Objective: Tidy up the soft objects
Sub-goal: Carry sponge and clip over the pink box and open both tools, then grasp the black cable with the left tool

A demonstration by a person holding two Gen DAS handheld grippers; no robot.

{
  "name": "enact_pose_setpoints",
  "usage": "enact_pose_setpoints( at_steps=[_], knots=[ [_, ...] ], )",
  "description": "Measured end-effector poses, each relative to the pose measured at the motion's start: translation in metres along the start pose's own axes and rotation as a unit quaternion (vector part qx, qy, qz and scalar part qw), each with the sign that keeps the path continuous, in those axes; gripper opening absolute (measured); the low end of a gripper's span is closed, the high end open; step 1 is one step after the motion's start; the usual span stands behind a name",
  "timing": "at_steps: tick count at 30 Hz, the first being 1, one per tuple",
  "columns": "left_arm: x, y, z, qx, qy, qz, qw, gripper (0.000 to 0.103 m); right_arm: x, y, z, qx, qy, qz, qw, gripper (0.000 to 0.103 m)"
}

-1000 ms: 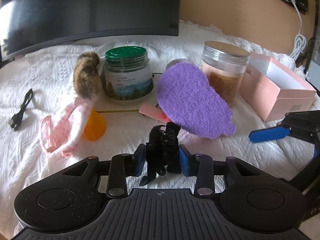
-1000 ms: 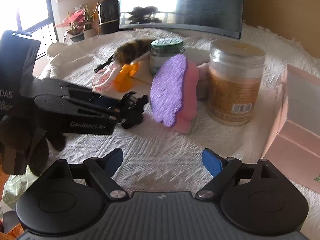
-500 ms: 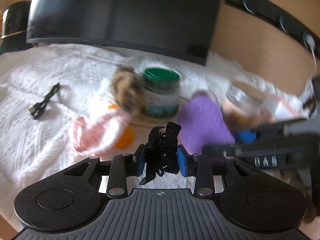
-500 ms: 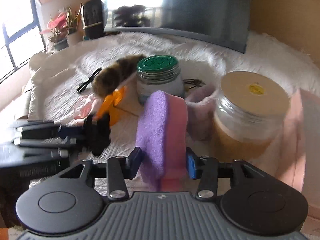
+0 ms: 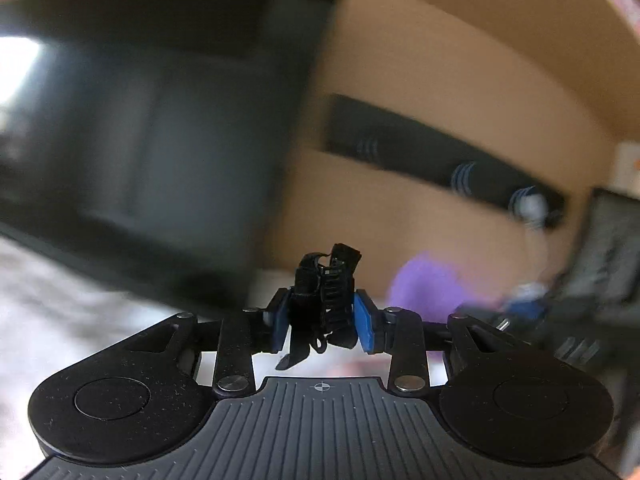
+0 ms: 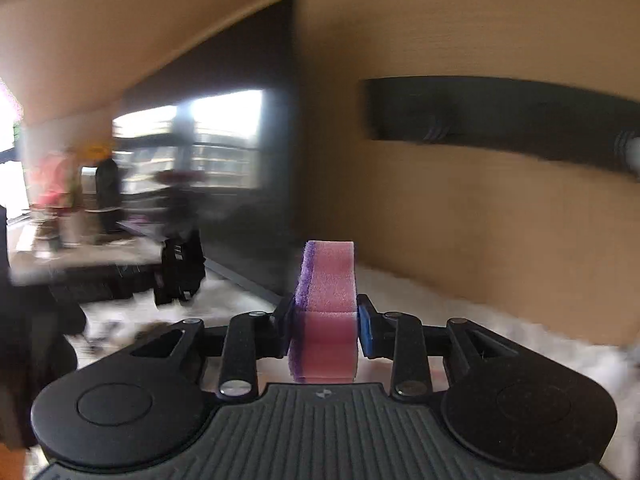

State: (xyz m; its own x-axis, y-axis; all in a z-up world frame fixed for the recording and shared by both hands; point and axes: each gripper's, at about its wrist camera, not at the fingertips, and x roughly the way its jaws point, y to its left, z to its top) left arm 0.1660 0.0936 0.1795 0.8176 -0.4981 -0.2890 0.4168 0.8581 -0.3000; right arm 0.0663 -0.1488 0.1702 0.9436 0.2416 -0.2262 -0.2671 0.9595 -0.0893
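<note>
My left gripper is shut on a black hair claw clip, held up in the air. My right gripper is shut on a pink sponge with a purple scouring face, also lifted. In the left wrist view the sponge's purple face shows blurred at the right, next to the right gripper's body. In the right wrist view the left gripper with the clip shows blurred at the left. The other soft objects are out of view.
Both views point up at the dark monitor and the tan wall with a black power strip. A strip of white cloth shows low. Plants stand at the far left.
Both grippers have risen and tilted up, so the table objects dropped out of view. The right gripper went from open to shut on the sponge and lifted it. The left kept the clip.
</note>
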Motion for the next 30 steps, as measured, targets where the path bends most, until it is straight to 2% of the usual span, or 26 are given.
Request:
enact_pose_setpoints(
  at_steps=[1, 2, 3, 4, 6, 7, 9, 11, 13, 16, 20, 23, 26, 28, 30],
  knots=[
    [0.025, -0.007, 0.005, -0.016, 0.037, -0.047, 0.9981, 0.038, -0.002, -0.011, -0.005, 0.001, 0.002, -0.025, 1.0, 0.044],
    [0.048, -0.014, 0.004, -0.028, 0.078, -0.079, 0.9934, 0.039, -0.004, -0.022, -0.013, 0.007, 0.008, -0.048, 0.999, 0.064],
    [0.074, -0.022, -0.002, -0.03, 0.12, -0.093, 0.988, 0.041, -0.005, -0.032, -0.021, 0.014, 0.016, -0.064, 0.998, 0.07],
    [0.1, -0.032, -0.013, -0.015, 0.163, -0.078, 0.9834, 0.041, -0.007, -0.041, -0.03, 0.021, 0.025, -0.073, 0.997, 0.072],
    [0.131, -0.048, -0.035, 0.025, 0.201, -0.027, 0.979, 0.037, -0.01, -0.057, -0.048, 0.036, 0.047, -0.08, 0.995, 0.072],
    [0.137, -0.051, -0.044, 0.031, 0.201, -0.021, 0.9788, 0.037, -0.012, -0.063, -0.054, 0.044, 0.051, -0.081, 0.994, 0.072],
    [0.137, -0.045, -0.049, 0.001, 0.189, -0.049, 0.9807, 0.037, -0.014, -0.074, -0.061, 0.057, 0.055, -0.084, 0.993, 0.072],
    [0.121, -0.038, -0.045, -0.016, 0.159, -0.071, 0.9846, 0.037, -0.016, -0.086, -0.065, 0.067, 0.058, -0.088, 0.992, 0.072],
    [0.095, -0.032, -0.037, -0.002, 0.12, -0.064, 0.9908, 0.037, -0.021, -0.088, -0.067, 0.069, 0.058, -0.084, 0.992, 0.072],
    [0.046, -0.022, -0.028, 0.032, 0.057, -0.008, 0.9978, 0.037, -0.012, -0.079, -0.063, 0.058, 0.06, -0.064, 0.994, 0.073],
    [-0.011, 0.016, -0.028, 0.043, 0.008, 0.092, 0.9948, 0.037, -0.001, -0.042, -0.06, 0.033, 0.063, -0.032, 0.997, 0.077],
    [-0.048, 0.055, -0.028, 0.02, 0.003, 0.142, 0.9896, 0.037, 0.009, -0.014, -0.056, 0.015, 0.065, -0.006, 0.998, 0.08],
    [-0.079, 0.097, -0.032, -0.012, 0.01, 0.202, 0.9793, 0.037, 0.017, 0.017, -0.053, -0.004, 0.065, 0.019, 0.998, 0.082],
    [-0.091, 0.119, -0.039, -0.034, 0.021, 0.22, 0.9748, 0.037, 0.023, 0.037, -0.054, -0.018, 0.069, 0.036, 0.997, 0.082],
    [-0.095, 0.132, -0.047, -0.044, 0.034, 0.221, 0.9737, 0.037, 0.028, 0.056, -0.058, -0.033, 0.075, 0.051, 0.995, 0.082]
  ],
)
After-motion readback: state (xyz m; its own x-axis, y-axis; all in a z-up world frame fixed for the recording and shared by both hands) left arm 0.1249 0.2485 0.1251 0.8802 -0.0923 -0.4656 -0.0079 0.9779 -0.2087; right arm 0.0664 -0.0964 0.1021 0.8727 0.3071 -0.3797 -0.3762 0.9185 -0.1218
